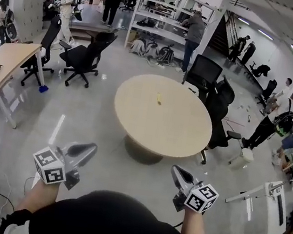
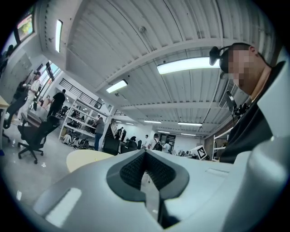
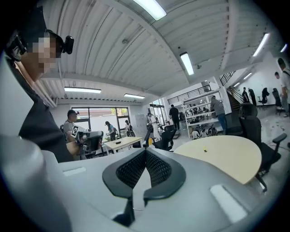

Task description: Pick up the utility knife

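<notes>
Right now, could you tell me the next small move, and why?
Probably step toward the round table: the yellow utility knife lies near its middle, and the left gripper and right gripper, both shut and empty, hang well short of it.

- The round table (image 1: 135,120) is straight ahead of both tools. The left gripper (image 1: 91,149) and right gripper (image 1: 174,170) are side by side, short of its near edge.
- The utility knife (image 1: 159,98) lies on the table around the middle, well past both tips.
- One office chair (image 1: 85,55) is ahead and left of the left gripper, beyond the table.
- More chairs (image 1: 215,97) are ahead-right of the right gripper, up against the table's right side.
- A long desk (image 1: 8,57) is way off left of the left gripper.
- The shelving rack (image 1: 166,24) is far behind the table.
- A narrow desk (image 1: 273,201) is off right of the right gripper.
</notes>
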`<state>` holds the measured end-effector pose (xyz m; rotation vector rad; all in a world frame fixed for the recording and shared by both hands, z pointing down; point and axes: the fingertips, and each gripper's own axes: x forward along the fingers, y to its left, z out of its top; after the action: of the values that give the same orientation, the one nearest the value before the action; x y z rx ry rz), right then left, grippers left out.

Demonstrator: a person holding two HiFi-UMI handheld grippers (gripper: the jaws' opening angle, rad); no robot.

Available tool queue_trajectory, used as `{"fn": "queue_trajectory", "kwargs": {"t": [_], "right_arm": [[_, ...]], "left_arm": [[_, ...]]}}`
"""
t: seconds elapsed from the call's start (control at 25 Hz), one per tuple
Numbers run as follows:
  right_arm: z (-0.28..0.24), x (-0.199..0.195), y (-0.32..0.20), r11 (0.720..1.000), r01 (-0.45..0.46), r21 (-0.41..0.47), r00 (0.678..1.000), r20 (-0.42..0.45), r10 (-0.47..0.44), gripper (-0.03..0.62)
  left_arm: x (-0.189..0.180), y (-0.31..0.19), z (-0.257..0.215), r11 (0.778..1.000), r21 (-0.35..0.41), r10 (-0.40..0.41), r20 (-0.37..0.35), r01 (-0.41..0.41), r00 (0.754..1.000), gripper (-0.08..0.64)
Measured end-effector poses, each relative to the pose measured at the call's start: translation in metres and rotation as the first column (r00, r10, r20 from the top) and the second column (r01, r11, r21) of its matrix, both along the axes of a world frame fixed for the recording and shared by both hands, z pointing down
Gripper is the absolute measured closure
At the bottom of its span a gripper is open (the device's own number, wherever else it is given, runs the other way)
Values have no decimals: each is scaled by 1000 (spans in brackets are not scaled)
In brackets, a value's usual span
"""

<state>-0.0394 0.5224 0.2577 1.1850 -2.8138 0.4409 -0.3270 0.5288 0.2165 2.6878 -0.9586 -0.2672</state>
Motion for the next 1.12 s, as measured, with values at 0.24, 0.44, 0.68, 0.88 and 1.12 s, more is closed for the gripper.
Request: {"fn": "queue_trajectory", "kwargs": {"t": [0.24,0.44,0.68,0.88,1.12], "right_arm": [[1,81,-46,1000,2,9,1000,12,-2,577],[10,143,-73,999,-39,4,999,37,39,577],[23,188,-99,994,-108,-18,993,53,109,577],[37,206,-130,983,-179,-40,983,43,180,577],[22,210,-185,948,-319,-7,948,7,319,578]], "left_arm": [[88,-47,-7,1000,14,17,-2,-17,1000,563],[146,-81,-1,999,-2,48,26,-48,999,563],[182,-130,5,995,-26,97,51,-96,994,563],[204,-183,22,983,-46,179,37,-178,983,563],[212,-279,21,947,-28,319,4,-319,948,563]]}}
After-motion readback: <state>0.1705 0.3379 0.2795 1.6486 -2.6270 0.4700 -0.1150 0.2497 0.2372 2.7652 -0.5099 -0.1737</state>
